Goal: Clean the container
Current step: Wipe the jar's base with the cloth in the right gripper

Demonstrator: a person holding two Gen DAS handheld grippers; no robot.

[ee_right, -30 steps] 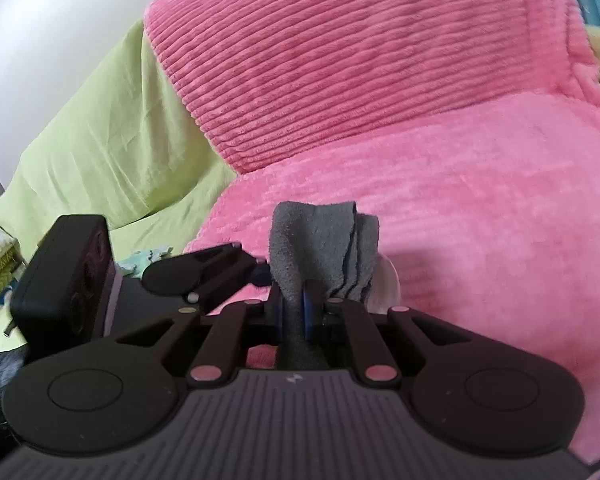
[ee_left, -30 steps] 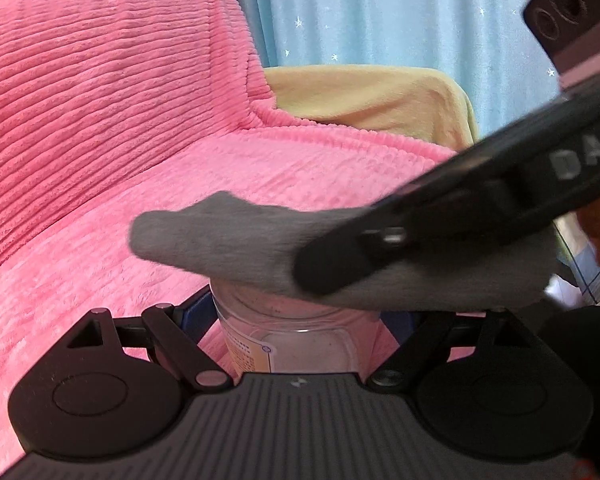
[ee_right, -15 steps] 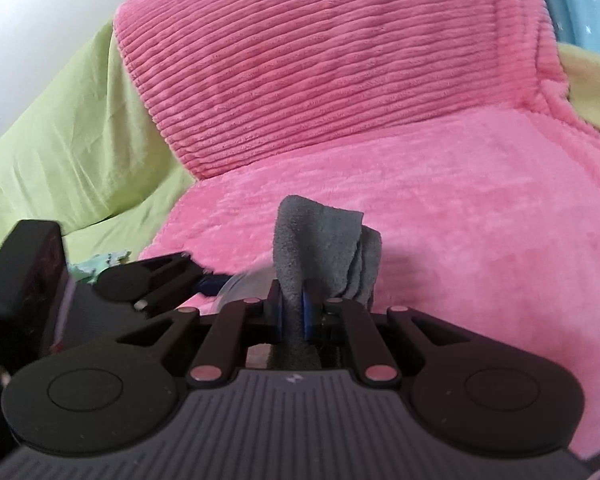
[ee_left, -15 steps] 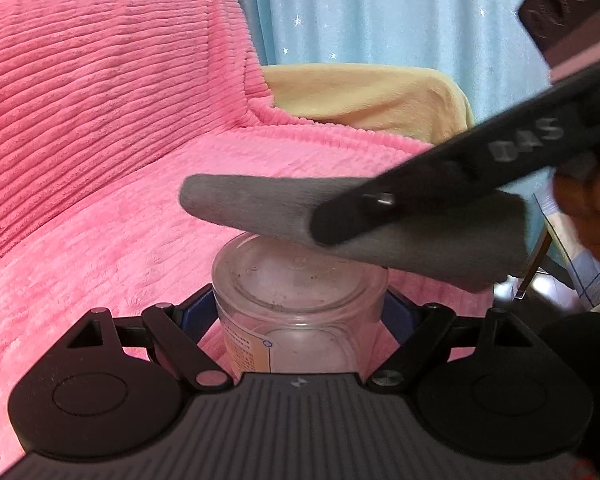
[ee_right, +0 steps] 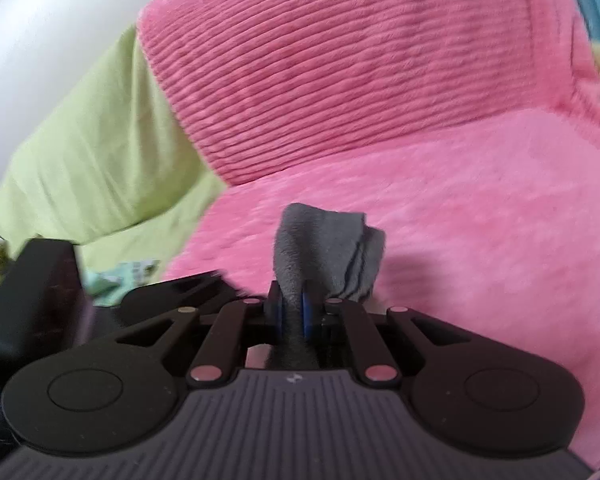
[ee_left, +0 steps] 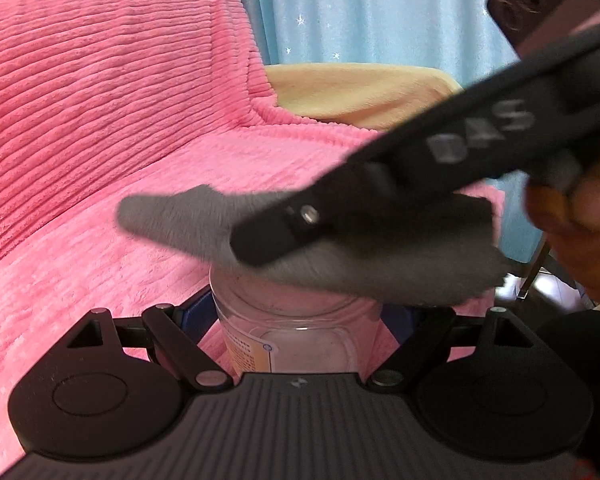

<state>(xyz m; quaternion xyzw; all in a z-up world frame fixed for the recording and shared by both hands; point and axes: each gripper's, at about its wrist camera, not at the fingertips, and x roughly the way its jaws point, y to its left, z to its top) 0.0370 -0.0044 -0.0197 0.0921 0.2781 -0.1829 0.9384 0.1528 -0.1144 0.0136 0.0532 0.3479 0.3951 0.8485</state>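
Observation:
A clear plastic container [ee_left: 300, 332] with a printed label sits upright between the blue pads of my left gripper [ee_left: 296, 315], which is shut on its sides. A folded grey cloth [ee_left: 364, 256] lies across the container's top and hides it. My right gripper [ee_left: 268, 240] reaches in from the upper right, shut on that cloth. In the right wrist view the grey cloth [ee_right: 324, 248] stands pinched between the blue pads of my right gripper [ee_right: 291, 312], with the container hidden beneath it. The left gripper's black body [ee_right: 40, 300] shows at the left there.
A pink ribbed blanket [ee_left: 100, 128] covers the sofa seat and back under both grippers. A yellow cover [ee_left: 360, 88] and a blue starred curtain [ee_left: 380, 12] lie behind. A green cover [ee_right: 80, 152] is on the left. A person's hand [ee_left: 580, 232] holds the right gripper.
The cloth covered the container's top, drew back right and up to bare the speckled top, and now has swept left over it again. The left gripper and container stayed still.

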